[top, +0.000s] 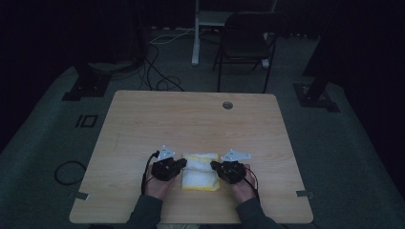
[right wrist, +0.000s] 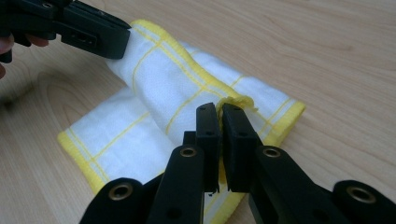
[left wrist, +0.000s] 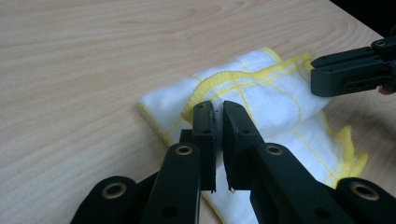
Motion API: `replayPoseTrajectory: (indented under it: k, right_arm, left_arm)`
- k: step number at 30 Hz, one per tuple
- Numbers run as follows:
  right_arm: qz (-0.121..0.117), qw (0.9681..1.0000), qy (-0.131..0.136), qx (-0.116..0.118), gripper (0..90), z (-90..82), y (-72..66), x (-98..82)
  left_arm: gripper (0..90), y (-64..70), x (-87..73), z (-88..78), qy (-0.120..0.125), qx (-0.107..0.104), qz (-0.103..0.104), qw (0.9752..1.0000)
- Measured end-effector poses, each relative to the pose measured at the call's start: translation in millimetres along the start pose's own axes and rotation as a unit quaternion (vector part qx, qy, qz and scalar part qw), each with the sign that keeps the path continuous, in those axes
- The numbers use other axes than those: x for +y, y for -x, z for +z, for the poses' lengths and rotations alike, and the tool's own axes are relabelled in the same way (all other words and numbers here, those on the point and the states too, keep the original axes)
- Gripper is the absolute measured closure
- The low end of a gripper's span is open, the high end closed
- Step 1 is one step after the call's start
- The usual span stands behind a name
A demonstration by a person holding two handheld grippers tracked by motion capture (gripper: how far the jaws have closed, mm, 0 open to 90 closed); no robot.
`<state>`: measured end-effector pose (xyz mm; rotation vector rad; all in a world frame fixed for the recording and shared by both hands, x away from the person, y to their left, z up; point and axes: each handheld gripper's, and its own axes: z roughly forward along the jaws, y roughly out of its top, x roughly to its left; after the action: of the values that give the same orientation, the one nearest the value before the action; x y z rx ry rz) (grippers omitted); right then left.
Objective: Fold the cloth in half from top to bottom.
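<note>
At the near edge of the wooden table (top: 143, 124), the person's hands hold the left claw (top: 182, 164) and the right claw (top: 213, 165) at either end of a white cloth with yellow stripes (top: 200, 171), which lies between them. Each claw is closed tight on a raised fold of the cloth's edge, the left (left wrist: 218, 114) pinching its side and the right (right wrist: 219, 116) the other, so the upper layer lifts off the part lying flat. Farther off, a dark folding chair (top: 246, 43) stands on the floor beyond the table.

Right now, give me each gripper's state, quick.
Left gripper: shut on the cloth, pinching its yellow-edged fold.
Right gripper: shut on the cloth, pinching the yellow hem at the opposite side.
</note>
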<state>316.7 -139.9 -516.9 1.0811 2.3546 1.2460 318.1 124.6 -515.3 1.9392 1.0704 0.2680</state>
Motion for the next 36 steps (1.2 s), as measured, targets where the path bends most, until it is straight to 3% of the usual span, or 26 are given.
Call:
replayPoseTrajectory:
  k: [3, 8, 14, 24, 36]
  right_arm:
    - [0.002, 1.0, 0.001, -0.001, 86.3, 0.0, -1.4, -2.2]
    - [0.007, 1.0, 0.0, -0.001, 86.3, 0.3, -2.3, -6.4]
    - [0.006, 1.0, -0.001, -0.002, 86.3, -0.4, -4.2, -9.1]
    - [0.011, 0.9999, 0.003, -0.001, 86.0, -3.6, -3.8, -13.2]
    - [0.009, 0.9999, 0.005, 0.003, 85.4, -6.6, -6.4, -15.4]
  left_arm:
    - [82.3, 0.0, -2.5, -0.9, 0.003, -0.002, -0.007, 1.0]
    - [68.0, -4.3, 1.3, -7.2, 0.027, 0.005, -0.022, 0.9994]
    - [65.2, -9.3, 16.9, -8.9, 0.041, 0.011, -0.021, 0.9989]
    - [63.4, -21.0, 23.0, 7.7, 0.016, 0.025, -0.015, 0.9994]
    - [61.8, -19.5, 14.2, 19.2, -0.01, 0.022, -0.005, 0.9997]
